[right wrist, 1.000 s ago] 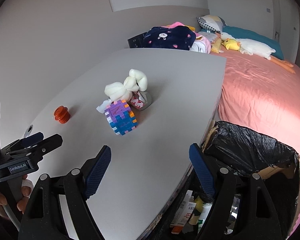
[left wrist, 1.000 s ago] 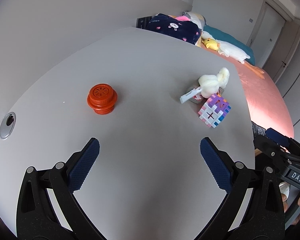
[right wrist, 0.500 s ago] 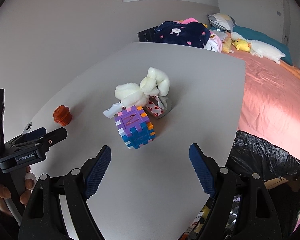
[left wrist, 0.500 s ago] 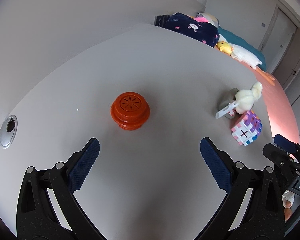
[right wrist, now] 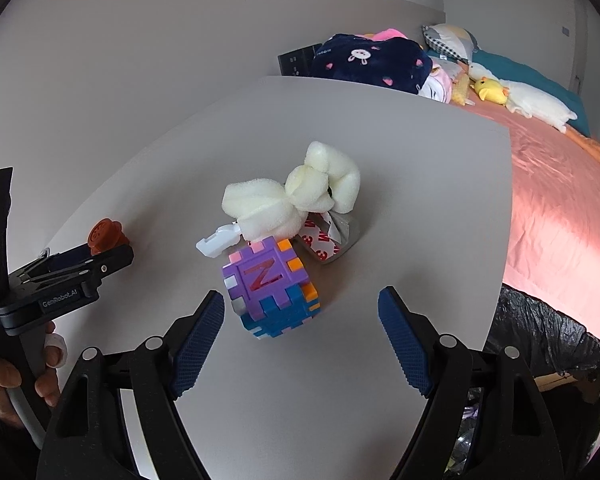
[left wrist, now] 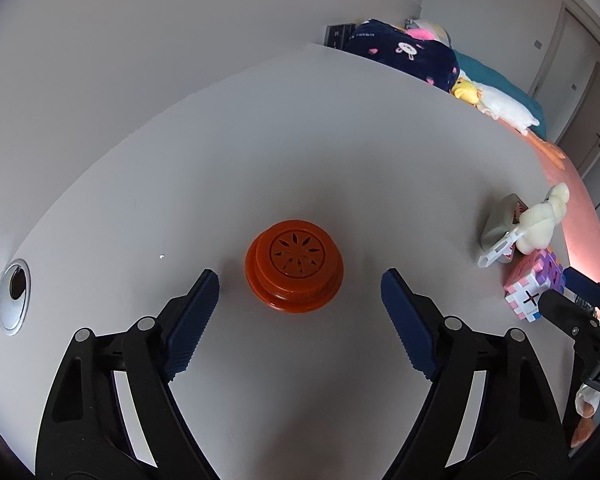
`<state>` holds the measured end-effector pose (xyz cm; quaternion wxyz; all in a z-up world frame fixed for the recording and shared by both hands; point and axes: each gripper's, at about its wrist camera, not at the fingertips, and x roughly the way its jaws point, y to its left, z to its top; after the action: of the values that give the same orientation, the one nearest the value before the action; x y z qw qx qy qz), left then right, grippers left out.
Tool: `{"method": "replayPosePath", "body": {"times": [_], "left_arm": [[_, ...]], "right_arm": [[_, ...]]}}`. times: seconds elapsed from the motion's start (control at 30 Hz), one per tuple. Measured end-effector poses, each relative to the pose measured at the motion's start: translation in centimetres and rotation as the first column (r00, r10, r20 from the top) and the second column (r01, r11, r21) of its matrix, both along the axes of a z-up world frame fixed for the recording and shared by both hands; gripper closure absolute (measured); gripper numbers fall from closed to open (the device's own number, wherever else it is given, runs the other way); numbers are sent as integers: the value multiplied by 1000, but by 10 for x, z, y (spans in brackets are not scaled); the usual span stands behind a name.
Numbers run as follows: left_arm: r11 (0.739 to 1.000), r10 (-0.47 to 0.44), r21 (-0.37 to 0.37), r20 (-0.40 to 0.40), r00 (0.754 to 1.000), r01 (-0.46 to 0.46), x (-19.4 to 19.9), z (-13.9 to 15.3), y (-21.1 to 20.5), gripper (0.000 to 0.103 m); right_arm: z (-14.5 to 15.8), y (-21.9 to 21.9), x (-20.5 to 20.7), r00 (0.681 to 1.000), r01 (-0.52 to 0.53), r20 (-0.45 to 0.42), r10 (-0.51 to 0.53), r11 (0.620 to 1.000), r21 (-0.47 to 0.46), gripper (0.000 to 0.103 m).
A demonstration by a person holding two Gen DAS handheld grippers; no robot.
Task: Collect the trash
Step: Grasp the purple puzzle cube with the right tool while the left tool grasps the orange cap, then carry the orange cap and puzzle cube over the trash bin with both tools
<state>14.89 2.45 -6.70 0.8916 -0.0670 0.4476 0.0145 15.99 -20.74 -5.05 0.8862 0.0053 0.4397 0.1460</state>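
Note:
An orange round cap (left wrist: 294, 266) lies on the grey table (left wrist: 300, 140). My left gripper (left wrist: 300, 279) is closing around it; the cap sits between the fingertips and the pads do not touch it. In the right wrist view a purple and blue puzzle cube (right wrist: 268, 288) lies against white foam pieces (right wrist: 296, 200), a white plastic clip (right wrist: 216, 242) and a silver wrapper with red print (right wrist: 328, 240). My right gripper (right wrist: 302, 298) is open just in front of the cube and holds nothing.
A black bag-lined bin (right wrist: 548, 340) stands below the table's right edge. Beyond it is a pink bed (right wrist: 560, 208) with plush toys and a navy blanket (right wrist: 368, 60). A metal cable hole (left wrist: 14, 296) is set in the table at the left.
Both grippers have moved forward and down: the left up to the orange cap, the right up to the cube pile. The left jaws have narrowed; the right jaws keep their width.

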Motion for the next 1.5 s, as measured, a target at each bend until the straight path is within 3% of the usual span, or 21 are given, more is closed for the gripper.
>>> {"method": "replayPosePath", "body": {"times": [0.17, 0.3, 0.37, 0.8, 1.5], "left_arm": [[999, -5, 34, -1, 1000, 5, 4, -2, 1, 31], [998, -12, 60, 10, 1000, 12, 6, -2, 0, 52], [998, -23, 60, 17, 1000, 22, 7, -2, 0, 57], [997, -42, 63, 25, 999, 40, -2, 4, -10, 57], [995, -98, 24, 42, 994, 97, -58, 28, -67, 57]], "right_arm": [[-9, 5, 8, 999, -19, -26, 19, 1000, -6, 42], [-13, 9, 7, 999, -35, -18, 35, 999, -14, 57], [-13, 9, 5, 999, -37, -13, 37, 999, -8, 58], [-7, -11, -17, 999, -5, -48, 11, 993, 121, 58], [26, -49, -72, 1000, 4, -4, -3, 986, 168, 58]]}}
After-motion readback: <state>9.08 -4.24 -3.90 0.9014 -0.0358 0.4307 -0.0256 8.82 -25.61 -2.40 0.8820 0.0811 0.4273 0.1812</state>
